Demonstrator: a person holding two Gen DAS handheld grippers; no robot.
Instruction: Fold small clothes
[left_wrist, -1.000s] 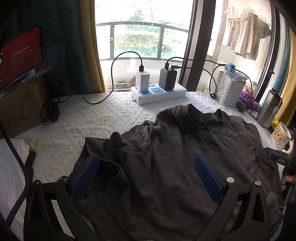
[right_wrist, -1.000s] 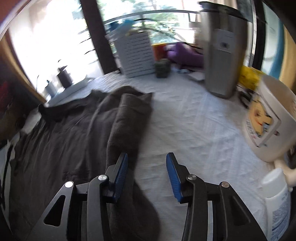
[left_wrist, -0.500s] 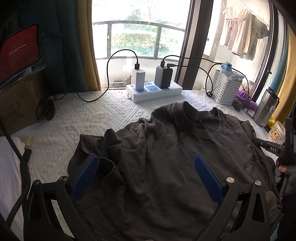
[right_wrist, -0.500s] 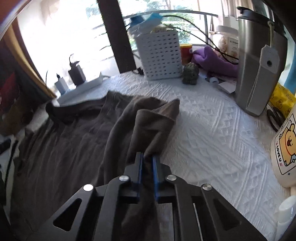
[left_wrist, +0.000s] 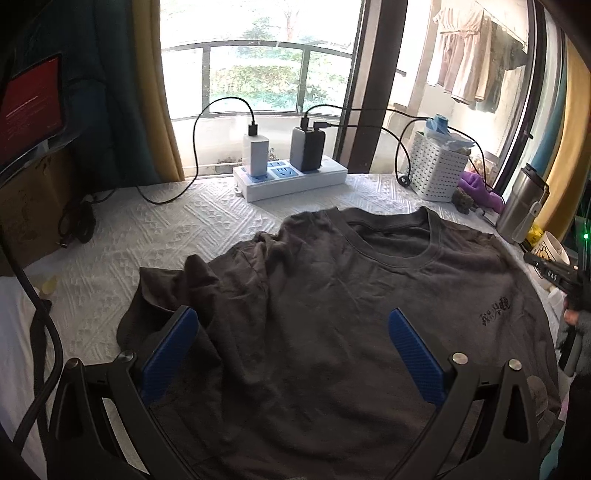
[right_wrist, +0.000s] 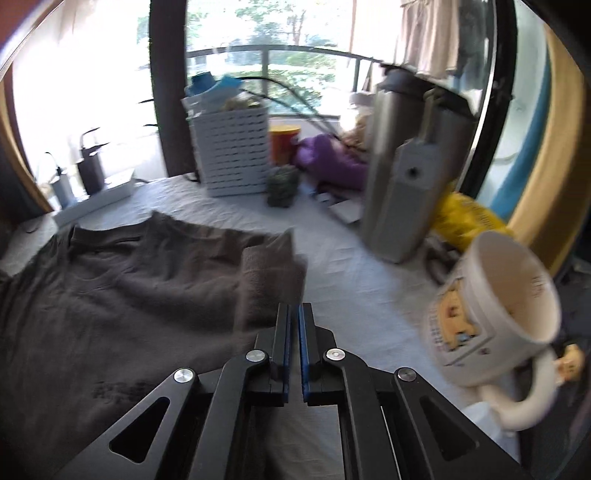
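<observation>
T-shirt (left_wrist: 332, 314), dark grey, lies spread front-up on the white textured surface (left_wrist: 177, 236), collar toward the window and a small dark print on its chest. Its left sleeve (left_wrist: 173, 291) is bunched in a rumpled heap just beyond my left jaw pad.

My left gripper (left_wrist: 291, 354) has its jaws spread wide, released, holding nothing. Both blue pads hang low over the shirt's body, the left one at the crumpled sleeve, the right one over the chest below the print; I cannot tell whether either pad touches the cloth. The gripper points forward along the shirt toward the power strip (left_wrist: 291, 177) at the far edge.

My right gripper (right_wrist: 293, 347) has its jaws clenched nearly together, with only a thin slit between the blue pads, grasping the right sleeve (right_wrist: 273, 277). That sleeve rises from the jaws in a folded ridge, lifted off the surface. The gripper points past the sleeve toward the white perforated basket (right_wrist: 236, 155). To its right stand a steel tumbler (right_wrist: 413, 177) and, close by, a cream mug (right_wrist: 495, 310) with a cartoon print, both clear of the shirt.
</observation>
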